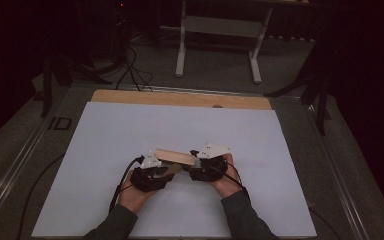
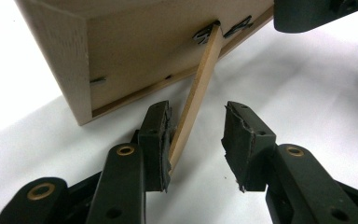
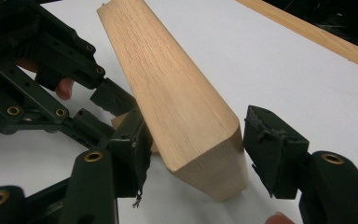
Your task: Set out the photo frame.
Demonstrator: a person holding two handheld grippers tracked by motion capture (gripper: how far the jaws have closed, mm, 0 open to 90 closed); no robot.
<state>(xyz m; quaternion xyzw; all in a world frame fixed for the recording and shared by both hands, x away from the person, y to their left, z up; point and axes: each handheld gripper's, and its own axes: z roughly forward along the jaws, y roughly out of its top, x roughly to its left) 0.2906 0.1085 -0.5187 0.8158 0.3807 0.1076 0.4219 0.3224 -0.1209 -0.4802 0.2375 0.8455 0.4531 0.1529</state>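
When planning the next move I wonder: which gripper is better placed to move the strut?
Left. The strut lies between the open jaws of the left gripper, against one pad; the right gripper straddles the block.

The high view is dim, the room beyond the white table top sinking to near black at the far corners. Both gripper views are bright, the white surface glaring, with soft shadows under the wooden block and slightly blurred near jaws.

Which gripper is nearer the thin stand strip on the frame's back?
Left. The left gripper has the strip between its open jaws, against one pad. The right gripper straddles the frame end.
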